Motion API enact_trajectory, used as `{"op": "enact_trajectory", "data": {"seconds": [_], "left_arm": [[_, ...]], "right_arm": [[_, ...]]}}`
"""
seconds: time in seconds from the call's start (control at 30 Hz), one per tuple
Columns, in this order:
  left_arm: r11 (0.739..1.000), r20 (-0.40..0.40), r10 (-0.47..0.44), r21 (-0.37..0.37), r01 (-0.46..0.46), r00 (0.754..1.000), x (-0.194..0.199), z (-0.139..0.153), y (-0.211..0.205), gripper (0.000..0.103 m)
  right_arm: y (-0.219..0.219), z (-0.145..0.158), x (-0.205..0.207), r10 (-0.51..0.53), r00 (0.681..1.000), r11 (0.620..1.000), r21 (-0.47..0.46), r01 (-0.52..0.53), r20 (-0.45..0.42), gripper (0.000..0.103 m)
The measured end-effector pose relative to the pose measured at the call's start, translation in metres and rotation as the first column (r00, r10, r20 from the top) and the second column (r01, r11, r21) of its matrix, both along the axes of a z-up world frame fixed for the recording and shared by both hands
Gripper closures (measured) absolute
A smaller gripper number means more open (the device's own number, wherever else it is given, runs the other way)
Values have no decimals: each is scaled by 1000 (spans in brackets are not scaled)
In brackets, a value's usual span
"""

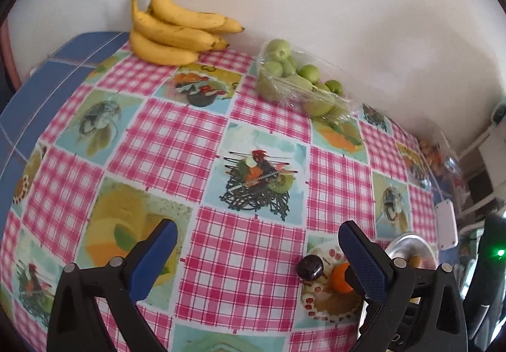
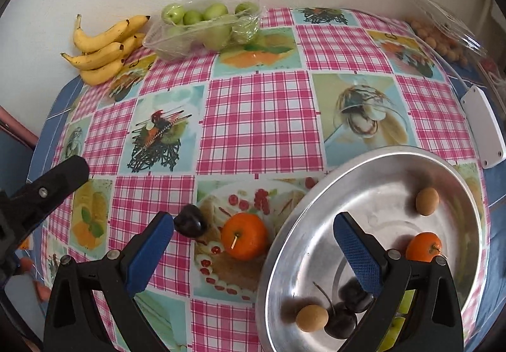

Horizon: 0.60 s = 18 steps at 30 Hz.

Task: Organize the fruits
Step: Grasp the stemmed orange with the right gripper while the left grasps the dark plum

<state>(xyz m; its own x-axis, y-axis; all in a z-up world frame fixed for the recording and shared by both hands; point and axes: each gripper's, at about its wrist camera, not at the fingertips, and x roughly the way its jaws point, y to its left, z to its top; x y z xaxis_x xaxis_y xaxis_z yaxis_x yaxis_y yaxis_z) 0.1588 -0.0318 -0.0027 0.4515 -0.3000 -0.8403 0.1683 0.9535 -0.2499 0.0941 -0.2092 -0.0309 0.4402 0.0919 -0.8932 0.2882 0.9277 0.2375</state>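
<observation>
Right now both tools stand wide apart and hold nothing. The right tool [image 2: 253, 239] hangs over the near rim of the metal tray [image 2: 319, 213], its left finger above the checked cloth on the counter [image 2: 259, 118] and its right finger over the tray's floor. Inside the tray lie two brown round fruits [image 2: 427, 201], a small orange fruit [image 2: 423, 247] and two dark cherries [image 2: 341, 317]. Just left of the tray, on the cloth, sit a loose orange fruit [image 2: 244, 240] and, farther left, a loose dark cherry [image 2: 189, 221]. The left tool [image 1: 257, 254] hovers left of the tray, with that cherry just inside its right finger. Far from the tray, against the wall, lie the bananas [image 2: 104, 50] and, beside them, a clear punnet of green fruits [image 2: 205, 26].
</observation>
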Motion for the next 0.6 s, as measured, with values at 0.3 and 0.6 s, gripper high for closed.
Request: {"op": "enact_trajectory", "data": {"seconds": [0.3,0.6], "left_arm": [[1000,-101,-26,-8,25,995,-2,-17,-15,1],[998,-162,-70,-14,69,984,-2,-34,-34,13]], "right_arm": [[15,0,3,76,997,997,-17,-76,-2,28],[22,-10,8,113,993,993,-38,-114,-40,51]]}}
